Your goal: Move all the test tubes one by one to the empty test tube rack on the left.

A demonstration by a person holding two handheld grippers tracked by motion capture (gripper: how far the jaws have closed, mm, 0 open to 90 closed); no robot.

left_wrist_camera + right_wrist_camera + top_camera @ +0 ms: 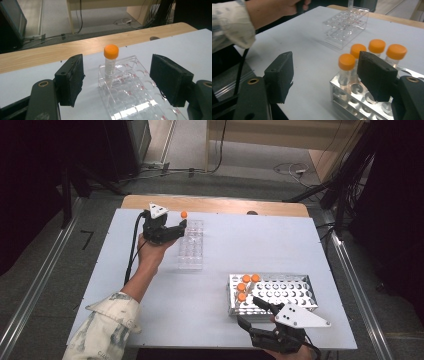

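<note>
On the left of the pale blue surface (210, 270), the left hand-held gripper (176, 229) sits beside the far end of a clear plastic tube rack (191, 245). One clear tube with an orange screw cap (111, 62) stands upright in a far corner hole of that rack. The jaws stand released on either side of the tube without touching it, so this tube appears delivered and let go. The other holes of the clear rack look empty.

Further right, near the person's edge of the surface, a perforated metal tube rack (280, 292) holds four more orange-capped tubes (246, 285), clustered at its left end. The right hand-held gripper (252, 312) hovers just in front of that rack. Its jaws are spread and grasp nothing; in the right gripper view one black jaw stands just in front of the tubes and the other over bare surface.

By my reading, the work is moving tubes from the metal rack to the clear one, and it is early: one tube moved, four left. The nearest waiting tube (346, 70) lies between the right jaws' line but closer to the right-hand jaw, so a small shift would be needed to centre it.
</note>
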